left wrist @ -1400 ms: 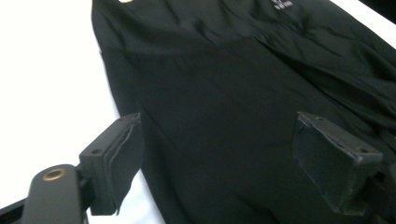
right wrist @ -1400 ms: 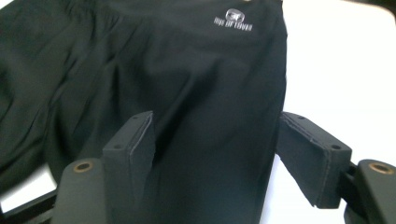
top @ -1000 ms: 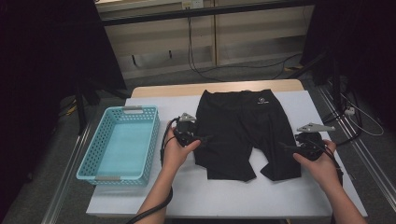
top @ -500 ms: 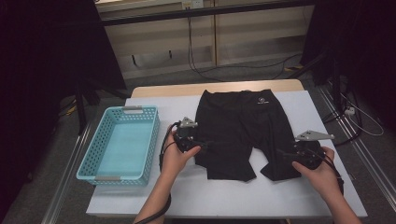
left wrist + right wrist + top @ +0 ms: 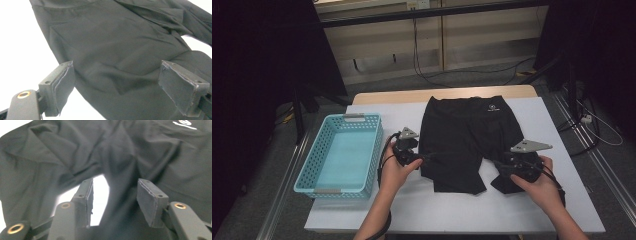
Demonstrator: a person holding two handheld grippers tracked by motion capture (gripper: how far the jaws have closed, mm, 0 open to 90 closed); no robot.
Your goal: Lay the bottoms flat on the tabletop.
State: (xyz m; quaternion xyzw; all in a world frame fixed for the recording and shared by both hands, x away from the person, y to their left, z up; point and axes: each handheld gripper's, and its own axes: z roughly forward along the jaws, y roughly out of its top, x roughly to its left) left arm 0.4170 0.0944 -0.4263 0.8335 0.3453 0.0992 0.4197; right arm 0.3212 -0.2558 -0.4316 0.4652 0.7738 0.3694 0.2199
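A pair of black shorts [image 5: 467,135] lies flat on the white table [image 5: 462,212], waistband at the far side with a small white logo. My left gripper [image 5: 424,159] is at the outer edge of the left leg. In the left gripper view its jaws [image 5: 116,75] stand wide open with that leg's cloth [image 5: 120,50] lying between them, untouched by the pads. My right gripper [image 5: 500,168] is at the hem of the right leg. Its jaws [image 5: 115,187] have just been closing and stand about half open. The inner edge of the leg cloth [image 5: 150,152] lies between them, not pinched.
A light blue mesh basket [image 5: 339,187] with nothing in it stands at the table's left side, close to my left hand. Bare white tabletop runs along the near edge. Cables lie on the floor beyond the table and to its right.
My right hand has slid left onto the hem of the right leg, and its jaws have narrowed. The left gripper has stayed at the left leg's edge.
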